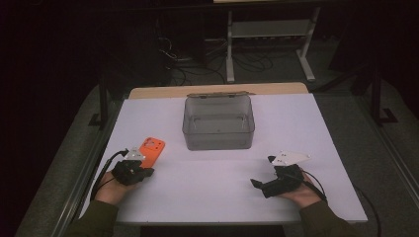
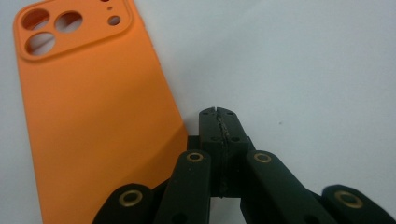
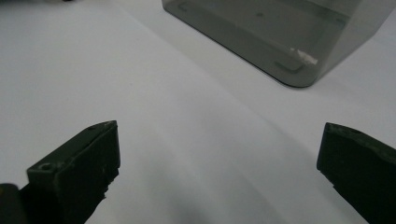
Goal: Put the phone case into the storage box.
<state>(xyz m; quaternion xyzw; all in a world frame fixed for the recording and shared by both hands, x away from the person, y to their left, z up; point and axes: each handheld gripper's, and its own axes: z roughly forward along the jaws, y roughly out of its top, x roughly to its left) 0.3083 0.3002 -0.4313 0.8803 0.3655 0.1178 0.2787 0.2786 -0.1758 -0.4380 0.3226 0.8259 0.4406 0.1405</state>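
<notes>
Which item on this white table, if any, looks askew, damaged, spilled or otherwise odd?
Nothing stands out. The orange silicone phone case lies flat, camera cut-outs up, beside the shut left gripper, not between its jaws. The smoky transparent plastic box stands upright with its lid open. The right gripper is open above bare white table.

No text, label, brand, number or sign can be read anywhere; the orange phone case (image 2: 93,116) beside the left gripper's (image 2: 218,112) jaws bears none.
</notes>
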